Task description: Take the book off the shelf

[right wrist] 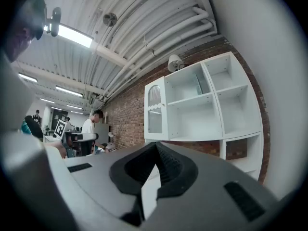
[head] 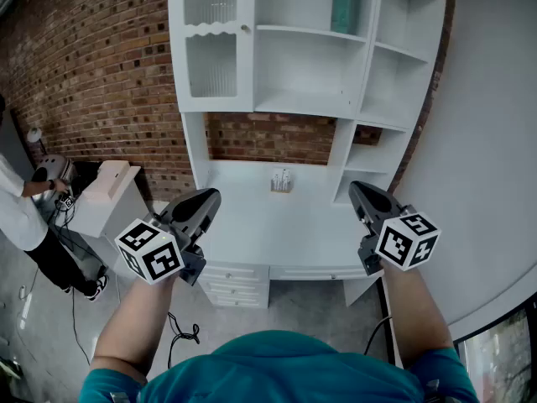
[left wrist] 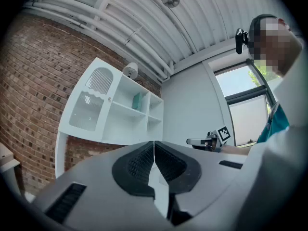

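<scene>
Right hand-held gripper [head: 359, 193]: jaws together, nothing between them. Left hand-held gripper [head: 208, 198]: same, pressed together and empty. Both hover low over the front of the white worktop [head: 252, 225], tips pointing at the shelf unit [head: 310, 103].

Key relation: the book [head: 342, 5] is teal and sits in the top middle compartment, hard against that compartment's right-hand divider [head: 367, 49]. From the right gripper it lies up and ahead, almost in line with the jaws and barely to the left. From the left gripper it is up and well off to the right. The right one is nearer, so my call is that the right one takes it.

Long axis: the book stands upright, roughly vertical, with a narrow edge facing out. I can't tell whether it leans on the divider or just stands beside it. The compartment to its left looks open, so there is room for one jaw on that side. The divider side looks tight.

The next move needs a big lift and a forward reach well above the worktop, and the jaws opened before arriving. Grasp line should run horizontally across the book's thickness, pinching the exposed edge.

Risk: the far jaw may foul the divider, or the book may tip sideways into the empty part of the compartment.
</scene>
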`<state>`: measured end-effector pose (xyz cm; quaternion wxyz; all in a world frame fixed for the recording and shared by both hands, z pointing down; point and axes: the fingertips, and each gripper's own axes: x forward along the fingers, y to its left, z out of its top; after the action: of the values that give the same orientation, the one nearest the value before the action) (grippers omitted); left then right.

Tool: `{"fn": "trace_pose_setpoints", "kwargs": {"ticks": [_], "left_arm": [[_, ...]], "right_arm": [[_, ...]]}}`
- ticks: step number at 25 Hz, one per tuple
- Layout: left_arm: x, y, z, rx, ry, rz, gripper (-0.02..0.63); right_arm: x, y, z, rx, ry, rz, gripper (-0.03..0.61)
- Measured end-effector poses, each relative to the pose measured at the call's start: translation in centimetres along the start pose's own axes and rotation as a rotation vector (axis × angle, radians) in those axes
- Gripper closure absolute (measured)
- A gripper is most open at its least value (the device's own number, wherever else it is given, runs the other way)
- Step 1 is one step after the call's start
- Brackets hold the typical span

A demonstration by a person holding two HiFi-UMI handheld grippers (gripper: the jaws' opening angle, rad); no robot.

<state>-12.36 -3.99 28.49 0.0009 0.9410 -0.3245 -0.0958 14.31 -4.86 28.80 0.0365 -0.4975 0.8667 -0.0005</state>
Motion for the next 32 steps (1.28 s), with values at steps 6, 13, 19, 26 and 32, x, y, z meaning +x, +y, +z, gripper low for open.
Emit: {"fn": "trace_pose_setpoints", "kwargs": {"ticks": [6,13,19,26,32], "left_arm": [[1.3,-0.8,0.0,0.0,0.007,-0.002,0.594],[3.1,-2.3,0.1,0.01,-0.005,0.006,0.594],[4.6,-4.4,0.8,0.022,-0.02,0.028,0.594],[5.8,-7.4,0.4,0.019,-0.028,0.06,0.594],[6.0,-8.9,-0.8,0.01,-0.014,0.087,0.594]], "right_arm": [[-0.4,-1.1,0.5,0.005,0.007,0.007,0.558],[-1.7,-2.9,1.0,0.016,0.014,0.021,0.558],[-3.4,-4.7,2.0,0.025,0.008,0.042,0.557],[-5.9,-6.5,2.5,0.019,0.01,0.08,0.557],[-6.5,-7.4,2.0,0.027,0.005,0.112,0.557]]}}
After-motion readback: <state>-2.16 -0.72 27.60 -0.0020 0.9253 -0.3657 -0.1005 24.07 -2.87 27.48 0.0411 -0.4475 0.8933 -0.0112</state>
